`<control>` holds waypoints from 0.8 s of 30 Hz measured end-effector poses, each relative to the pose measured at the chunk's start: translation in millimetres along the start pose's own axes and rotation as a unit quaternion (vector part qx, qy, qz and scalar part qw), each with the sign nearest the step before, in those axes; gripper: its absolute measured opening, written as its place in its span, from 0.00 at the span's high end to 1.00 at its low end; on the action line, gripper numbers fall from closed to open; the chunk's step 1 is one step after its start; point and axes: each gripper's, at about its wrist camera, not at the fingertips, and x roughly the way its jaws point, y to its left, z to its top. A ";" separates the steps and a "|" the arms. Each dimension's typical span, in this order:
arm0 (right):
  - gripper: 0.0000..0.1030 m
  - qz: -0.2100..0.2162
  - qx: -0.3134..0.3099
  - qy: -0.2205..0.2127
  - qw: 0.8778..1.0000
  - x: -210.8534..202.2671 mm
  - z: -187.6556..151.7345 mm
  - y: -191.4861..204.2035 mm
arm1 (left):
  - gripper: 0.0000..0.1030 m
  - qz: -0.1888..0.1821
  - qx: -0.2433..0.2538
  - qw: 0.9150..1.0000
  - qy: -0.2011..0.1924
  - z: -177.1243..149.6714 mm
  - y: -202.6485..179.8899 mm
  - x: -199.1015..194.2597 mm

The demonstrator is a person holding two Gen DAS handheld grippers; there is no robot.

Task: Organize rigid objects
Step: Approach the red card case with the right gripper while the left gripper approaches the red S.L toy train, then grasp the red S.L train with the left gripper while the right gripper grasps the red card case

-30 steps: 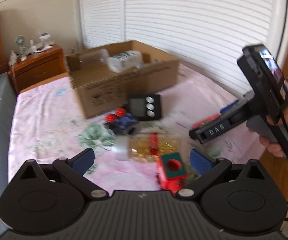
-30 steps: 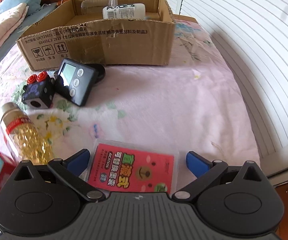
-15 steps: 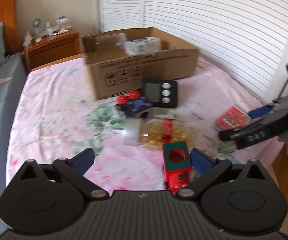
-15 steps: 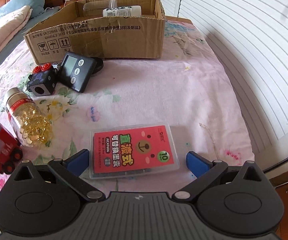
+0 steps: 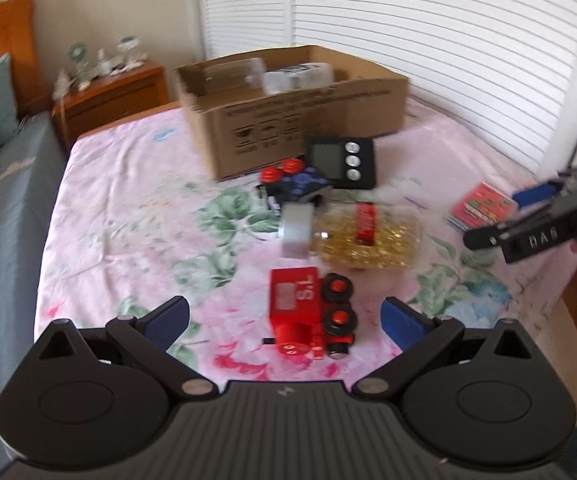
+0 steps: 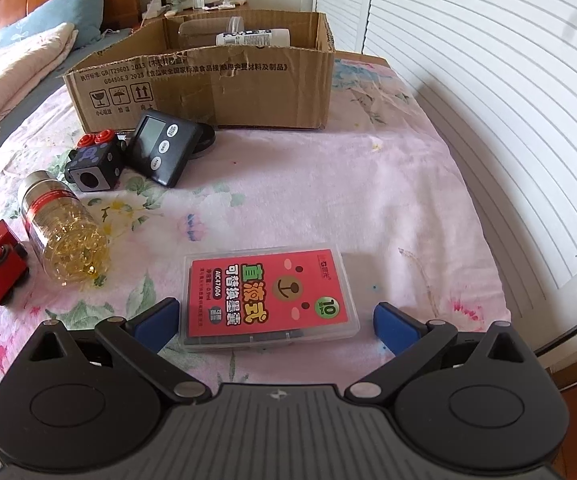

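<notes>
Red toy train (image 5: 311, 312), between the left gripper's (image 5: 284, 320) fingers: "S.L". Right gripper's (image 5: 528, 216) body, to the right: "DAS". Red-labelled clear case (image 6: 268, 294), between the right gripper's fingers: "AIC47606", "10". Cardboard box (image 6: 208, 80), ahead: "GB/T29601 2013", "GB4806.9 2023". Timer (image 6: 162, 152) buttons, ahead-left: "MIN", "SEC".

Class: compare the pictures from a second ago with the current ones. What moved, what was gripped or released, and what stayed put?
The red toy train toppled onto its side. Both grippers pulled back: the left gripper and right gripper are open and hold nothing. The red case now shows whole between the right fingers. Box, timer, bottle and black cube stayed.
</notes>
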 end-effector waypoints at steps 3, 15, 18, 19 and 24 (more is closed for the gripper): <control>0.00 0.003 -0.004 -0.005 1.000 -0.4 -0.8 -0.4 | 0.08 0.002 0.013 1.000 -0.009 -0.3 -4.5 5.1; 0.00 0.008 -0.010 -0.025 1.000 0.9 -2.8 -1.2 | 0.42 -0.030 -0.007 0.999 0.016 -5.0 -4.6 20.4; 0.00 0.013 -0.016 -0.028 0.999 1.5 -2.2 -0.1 | 0.42 -0.034 -0.013 0.999 0.015 -3.7 -3.4 22.3; 0.00 0.016 -0.020 -0.028 0.999 1.9 -1.7 0.1 | 0.42 -0.034 -0.014 0.999 0.015 -3.5 -3.0 22.2; 0.00 0.028 -0.033 -0.025 0.999 2.6 -0.4 3.9 | 0.44 -0.037 -0.010 0.999 0.016 -1.6 -4.1 22.7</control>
